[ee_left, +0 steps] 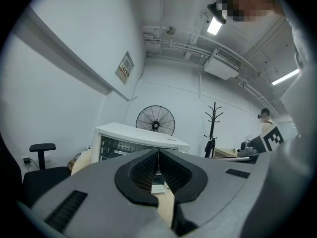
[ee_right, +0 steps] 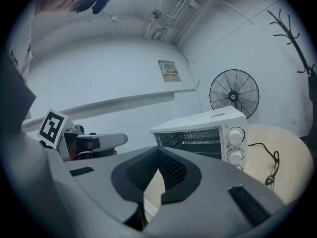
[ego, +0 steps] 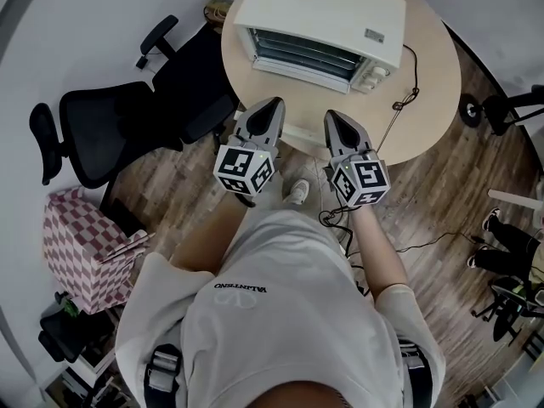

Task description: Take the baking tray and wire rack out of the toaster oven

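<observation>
Left hand-held gripper (ego: pixel 275 102) & right hand-held gripper (ego: pixel 331 115) both clenched, empty, nr toaster oven (ego: pixel 319 19). Wire rack (ego: pixel 308 54) inside. Nothing out yet; whole job left.

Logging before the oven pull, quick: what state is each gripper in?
Left gripper: closed, holding nothing.
Right gripper: closed, holding nothing.

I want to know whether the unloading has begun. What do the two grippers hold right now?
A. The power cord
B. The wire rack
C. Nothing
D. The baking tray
C: the left gripper and the right gripper each have their jaws together with nothing between them. Both are short of the toaster oven on the table.
</observation>
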{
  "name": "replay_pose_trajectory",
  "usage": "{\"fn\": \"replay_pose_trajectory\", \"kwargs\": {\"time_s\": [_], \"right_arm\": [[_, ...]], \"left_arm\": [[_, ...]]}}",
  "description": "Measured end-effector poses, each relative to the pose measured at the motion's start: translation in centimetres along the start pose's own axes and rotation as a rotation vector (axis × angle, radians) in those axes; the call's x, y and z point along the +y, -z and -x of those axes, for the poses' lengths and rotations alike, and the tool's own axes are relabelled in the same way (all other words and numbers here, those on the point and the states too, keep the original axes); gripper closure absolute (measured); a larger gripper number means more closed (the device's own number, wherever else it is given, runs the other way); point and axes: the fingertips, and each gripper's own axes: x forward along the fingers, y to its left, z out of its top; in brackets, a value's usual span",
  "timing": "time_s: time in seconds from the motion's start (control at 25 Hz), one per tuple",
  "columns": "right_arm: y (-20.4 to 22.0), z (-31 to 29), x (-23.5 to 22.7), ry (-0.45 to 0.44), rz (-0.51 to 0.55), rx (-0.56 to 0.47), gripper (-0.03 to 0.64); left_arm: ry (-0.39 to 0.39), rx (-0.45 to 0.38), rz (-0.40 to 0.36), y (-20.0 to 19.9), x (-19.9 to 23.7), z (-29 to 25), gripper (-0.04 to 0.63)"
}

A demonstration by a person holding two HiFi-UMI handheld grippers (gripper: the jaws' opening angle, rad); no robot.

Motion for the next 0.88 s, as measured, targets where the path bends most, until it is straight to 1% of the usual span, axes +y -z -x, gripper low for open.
{"fn": "replay_pose_trajectory", "kwargs": {"time_s": [0.2, 0.48, 0.72, 0.8, 0.88], "right_arm": [[-0.3, -1.7, -0.4, 0.014, -0.012, -0.002, 0.615], [0.2, -4.9, -0.8, 0.042, -0.012, 0.011, 0.615], [0.7, -7.6, -1.4, 0.083, -0.031, 0.028, 0.615], [1.0, -8.5, -1.7, 0.096, -0.051, 0.037, 0.615], [1.5, -9.3, -2.3, 0.110, -0.093, 0.040, 0.615]], "left_arm": [[0.016, 0.004, 0.005, -0.2, 1.0, -1.2, 0.588], [0.041, 0.026, 0.004, 0.4, 3.1, -3.5, 0.588], [0.074, 0.078, 0.025, 2.3, 5.2, -5.7, 0.588], [0.079, 0.094, 0.036, 3.0, 6.0, -6.5, 0.588], [0.085, 0.106, 0.055, 3.7, 6.7, -7.4, 0.588]]}}
